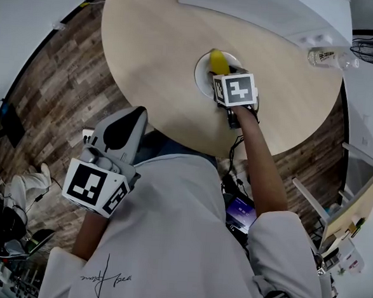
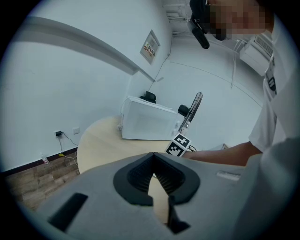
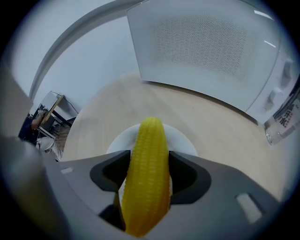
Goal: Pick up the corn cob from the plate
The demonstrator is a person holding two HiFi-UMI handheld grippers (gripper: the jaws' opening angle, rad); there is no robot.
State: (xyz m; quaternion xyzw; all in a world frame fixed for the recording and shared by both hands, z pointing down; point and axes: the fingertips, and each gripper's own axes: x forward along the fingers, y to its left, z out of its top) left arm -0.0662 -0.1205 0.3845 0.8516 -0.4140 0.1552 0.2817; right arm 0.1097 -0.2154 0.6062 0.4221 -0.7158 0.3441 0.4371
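Probably a lab, microwave [image 3: 206, 51], tangled cables [image 1: 371, 51]

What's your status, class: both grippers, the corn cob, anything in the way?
Right hand-held gripper shut on corn cob, above plate. Left hand-held gripper shut, empty, away from plate. Nothing seen blocking a lift.

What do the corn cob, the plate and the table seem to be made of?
Corn cob: probably plastic or rubber, since the yellow is uniform, the kernel rows look moulded and the sheen is dull.
Plate: white and smooth; ceramic or plastic, I cannot tell which.
Table: pale matte top with faint wood grain, likely laminate or veneer.
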